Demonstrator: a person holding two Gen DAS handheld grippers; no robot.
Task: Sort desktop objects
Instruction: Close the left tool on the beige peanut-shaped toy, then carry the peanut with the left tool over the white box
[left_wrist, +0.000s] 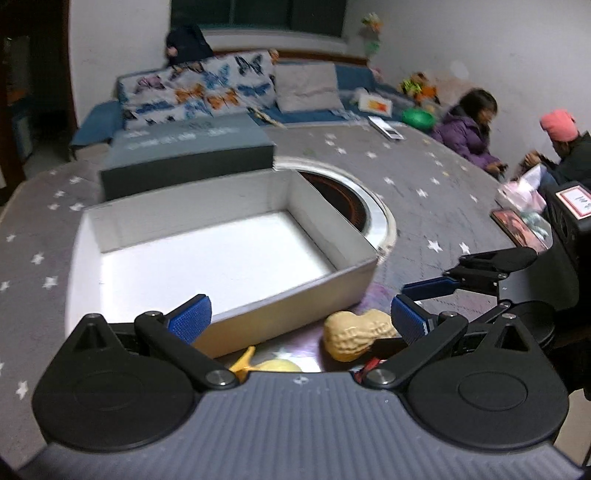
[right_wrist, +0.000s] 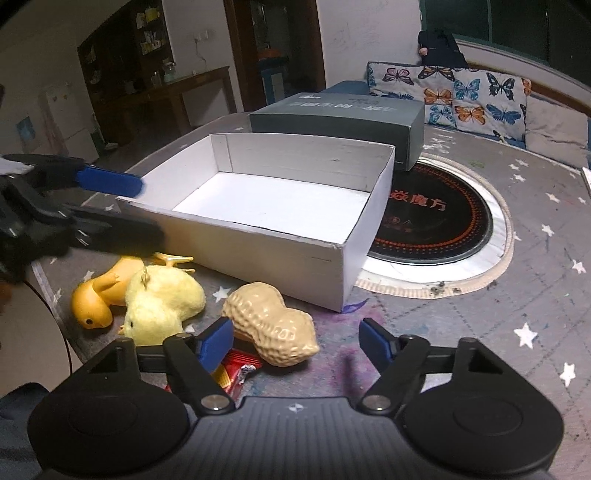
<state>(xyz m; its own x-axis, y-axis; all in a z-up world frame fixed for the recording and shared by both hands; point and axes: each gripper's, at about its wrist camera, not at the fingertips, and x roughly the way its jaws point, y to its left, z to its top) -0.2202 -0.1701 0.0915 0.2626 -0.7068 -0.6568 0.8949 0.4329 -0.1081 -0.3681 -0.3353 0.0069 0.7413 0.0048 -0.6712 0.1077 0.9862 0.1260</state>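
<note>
Both your hand-held grippers, left (left_wrist: 299, 317) and right (right_wrist: 295, 338), are released, empty; peanut (right_wrist: 271, 325) lies just before the box (right_wrist: 280, 254), chick (right_wrist: 162, 299) beside it

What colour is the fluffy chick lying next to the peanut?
Pale yellow. The fluffy toy chick shows best in the right wrist view.
</note>
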